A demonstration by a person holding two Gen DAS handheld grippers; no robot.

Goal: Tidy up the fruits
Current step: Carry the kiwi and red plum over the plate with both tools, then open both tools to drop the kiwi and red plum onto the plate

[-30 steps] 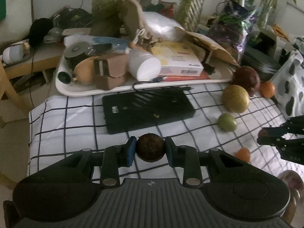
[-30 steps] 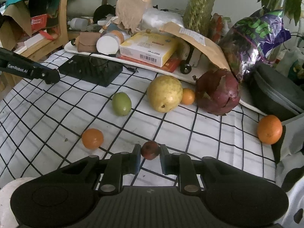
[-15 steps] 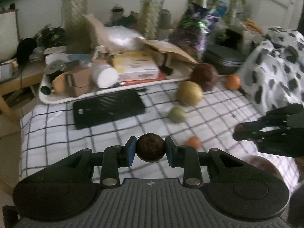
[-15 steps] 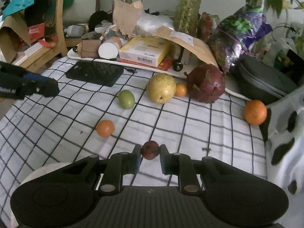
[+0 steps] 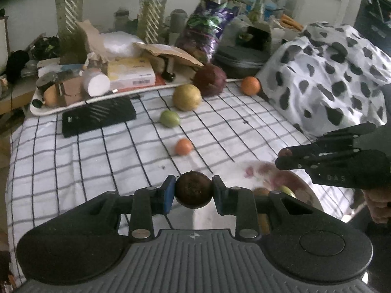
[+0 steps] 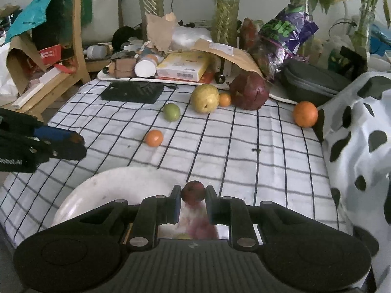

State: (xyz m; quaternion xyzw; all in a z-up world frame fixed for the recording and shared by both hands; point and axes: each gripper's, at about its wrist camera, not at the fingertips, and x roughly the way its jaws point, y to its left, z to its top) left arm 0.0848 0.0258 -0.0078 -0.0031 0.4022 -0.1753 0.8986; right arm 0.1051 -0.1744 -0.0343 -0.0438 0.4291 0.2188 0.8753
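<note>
A: Left wrist view first. What has the left gripper [image 5: 193, 193] got?

B: Its jaws are nearly closed, pinching a dark brown round fruit [image 5: 193, 190] at bottom centre. The white bowl [image 5: 309, 193] lies just right of and below it, partly hidden by the gripper body. At the right edge, the right gripper [image 5: 281, 155] hangs over that bowl.

A: And the loose fruit?

B: Up the checked bedsheet [image 5: 73, 156]: a small orange fruit [image 5: 183, 146] mid-frame, a green round fruit [image 5: 169, 118] above it, then a yellow pear [image 5: 187, 97], all well apart from both jaws.

A: Right wrist view?

B: There the right gripper's [image 6: 193, 196] jaws are tightly closed on a small dark red fruit [image 6: 193, 192], bottom centre. The bowl's white rim [image 6: 80, 190] curves from lower left to directly beneath those jaws. The left gripper [image 6: 77, 144] sits at the left edge, short of the rim.

A: So which hand is nearer?

B: The right, I'd judge: its fruit is already above the bowl, so it needs only to drop; the left must travel rightward first.
</note>
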